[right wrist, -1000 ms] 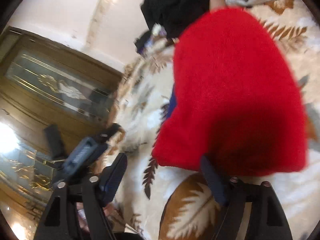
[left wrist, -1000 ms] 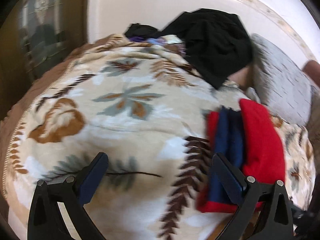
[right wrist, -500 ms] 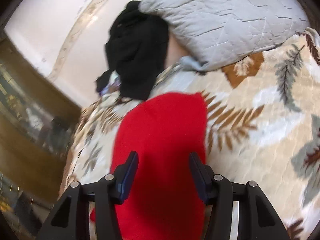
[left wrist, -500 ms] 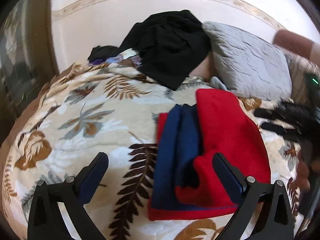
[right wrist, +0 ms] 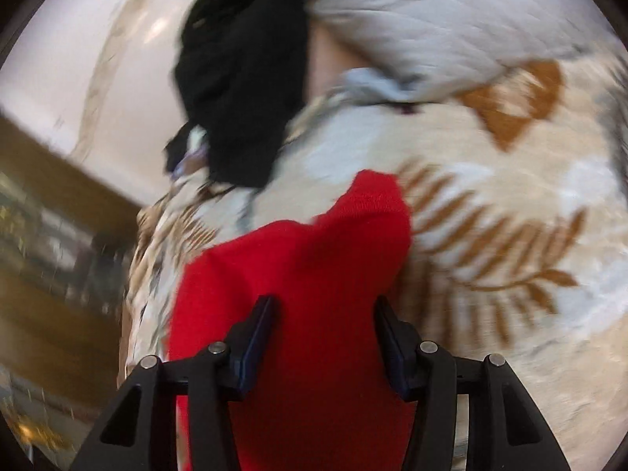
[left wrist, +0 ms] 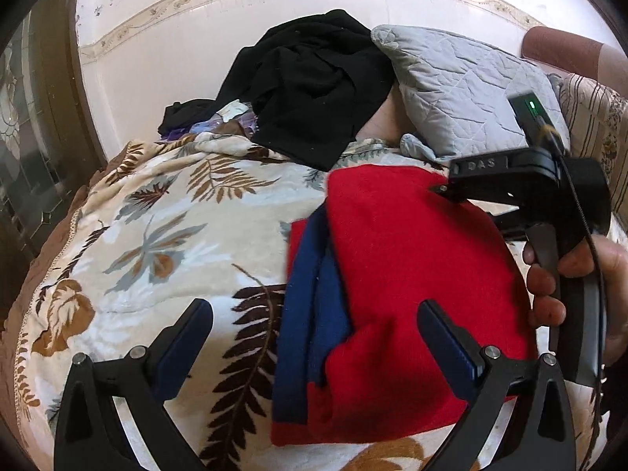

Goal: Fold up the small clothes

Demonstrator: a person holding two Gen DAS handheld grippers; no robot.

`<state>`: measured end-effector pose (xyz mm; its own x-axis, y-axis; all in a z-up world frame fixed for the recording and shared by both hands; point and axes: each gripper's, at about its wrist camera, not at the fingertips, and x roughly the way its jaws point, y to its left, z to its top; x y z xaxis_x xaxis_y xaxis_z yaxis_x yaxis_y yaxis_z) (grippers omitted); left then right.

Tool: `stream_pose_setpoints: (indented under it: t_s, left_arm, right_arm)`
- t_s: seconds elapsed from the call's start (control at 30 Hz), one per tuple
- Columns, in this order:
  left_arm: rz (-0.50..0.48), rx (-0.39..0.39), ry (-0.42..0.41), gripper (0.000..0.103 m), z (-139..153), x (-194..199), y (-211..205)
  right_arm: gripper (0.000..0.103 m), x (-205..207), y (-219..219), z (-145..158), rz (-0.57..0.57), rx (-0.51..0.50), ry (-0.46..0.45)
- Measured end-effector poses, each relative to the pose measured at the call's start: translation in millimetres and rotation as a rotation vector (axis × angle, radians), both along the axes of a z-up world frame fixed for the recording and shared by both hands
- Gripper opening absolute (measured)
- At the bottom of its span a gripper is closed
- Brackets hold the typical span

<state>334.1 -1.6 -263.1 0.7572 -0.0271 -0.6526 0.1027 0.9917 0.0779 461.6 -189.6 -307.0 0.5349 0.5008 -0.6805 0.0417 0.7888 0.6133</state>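
Note:
A folded red garment (left wrist: 408,259) with a navy blue band (left wrist: 310,306) along its left side lies on the leaf-patterned blanket (left wrist: 168,227). My left gripper (left wrist: 314,333) is open and empty, hovering over the garment's near left part. My right gripper (right wrist: 324,322) is open, its jaws straddling the red garment (right wrist: 314,274) from above; whether it touches the cloth is unclear. In the left wrist view the right gripper's body (left wrist: 522,180) sits over the garment's far right corner, held by a hand (left wrist: 569,286).
A black garment pile (left wrist: 314,86) lies at the back of the bed against the white wall. A grey quilted pillow (left wrist: 463,86) sits at the back right. A dark wooden cabinet with glass (left wrist: 23,125) stands to the left.
The right gripper has moved forward over the red garment toward its far end. The left gripper has drawn a little closer to the garment, still open.

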Motion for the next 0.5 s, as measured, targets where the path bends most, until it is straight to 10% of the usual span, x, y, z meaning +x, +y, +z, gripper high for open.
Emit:
stream_pose_setpoints:
  t_s: [0.5]
  left_arm:
    - [0.049, 0.108, 0.121, 0.103, -42, 16, -1]
  right_arm:
    - [0.061, -45, 21, 29, 0.025, -0.208, -0.126]
